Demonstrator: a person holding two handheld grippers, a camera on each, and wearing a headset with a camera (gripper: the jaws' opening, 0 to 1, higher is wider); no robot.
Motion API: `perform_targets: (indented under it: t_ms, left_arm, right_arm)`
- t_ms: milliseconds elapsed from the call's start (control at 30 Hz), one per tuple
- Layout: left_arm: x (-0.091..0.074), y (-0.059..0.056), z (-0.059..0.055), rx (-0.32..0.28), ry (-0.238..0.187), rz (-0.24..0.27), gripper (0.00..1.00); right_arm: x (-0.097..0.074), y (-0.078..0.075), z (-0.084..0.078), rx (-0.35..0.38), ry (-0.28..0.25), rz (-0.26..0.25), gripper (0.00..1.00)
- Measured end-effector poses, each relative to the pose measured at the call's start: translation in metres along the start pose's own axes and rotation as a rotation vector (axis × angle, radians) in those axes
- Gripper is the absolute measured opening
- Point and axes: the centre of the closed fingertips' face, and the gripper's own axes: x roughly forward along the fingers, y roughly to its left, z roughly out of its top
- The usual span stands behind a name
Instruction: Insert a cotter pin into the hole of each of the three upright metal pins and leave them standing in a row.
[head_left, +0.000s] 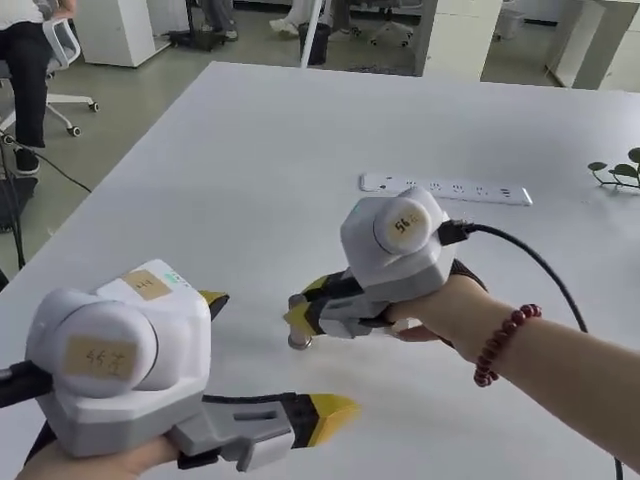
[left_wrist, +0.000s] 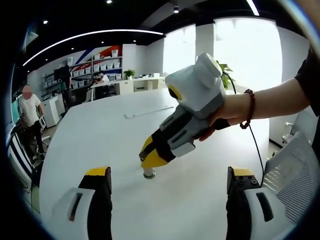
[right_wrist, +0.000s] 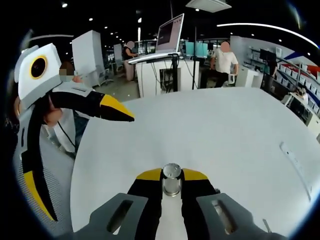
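Note:
A short upright metal pin (head_left: 299, 341) stands on the white table (head_left: 250, 180), its base touching the surface. My right gripper (head_left: 297, 316) is shut on it, yellow-tipped jaws clamped on either side of its shaft. The right gripper view looks down on the pin's round top (right_wrist: 172, 179) between the black fingers. In the left gripper view the pin (left_wrist: 149, 173) sits under the right gripper (left_wrist: 150, 157), ahead and between my own jaws. My left gripper (head_left: 272, 352) is open at the near left, jaws wide apart, nothing in them. One of its fingers (right_wrist: 112, 106) shows at the left.
A white power strip (head_left: 445, 188) lies on the far right of the table. Green plant leaves (head_left: 620, 170) poke in at the right edge. A black cable (head_left: 530, 260) trails from the right gripper. An office chair (head_left: 62, 60) and people stand beyond the table.

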Motion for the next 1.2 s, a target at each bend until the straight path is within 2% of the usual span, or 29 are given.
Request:
perform_targets:
  t_ms: [267, 467, 633, 900, 1067, 1200]
  left_arm:
    - [0.000, -0.010, 0.001, 0.012, 0.000, -0.019, 0.96]
    - [0.000, -0.018, 0.003, 0.015, 0.000, -0.042, 0.92]
    - [0.001, -0.020, 0.004, 0.014, -0.001, -0.049, 0.91]
    - [0.002, -0.023, 0.003, -0.013, 0.001, -0.059, 0.86]
    - [0.001, -0.025, 0.004, -0.022, -0.009, -0.064, 0.83]
    - [0.002, -0.027, 0.008, -0.041, -0.031, -0.078, 0.81]
  right_arm:
    - [-0.023, -0.001, -0.016, 0.021, 0.000, -0.037, 0.08]
    - [-0.040, -0.002, -0.028, 0.040, -0.002, -0.069, 0.08]
    - [-0.049, -0.004, -0.038, 0.053, 0.005, -0.091, 0.08]
    - [-0.058, -0.009, -0.048, 0.085, 0.006, -0.129, 0.08]
    - [-0.061, -0.007, -0.056, 0.082, 0.019, -0.142, 0.08]
    - [-0.064, -0.009, -0.061, 0.107, 0.016, -0.153, 0.08]
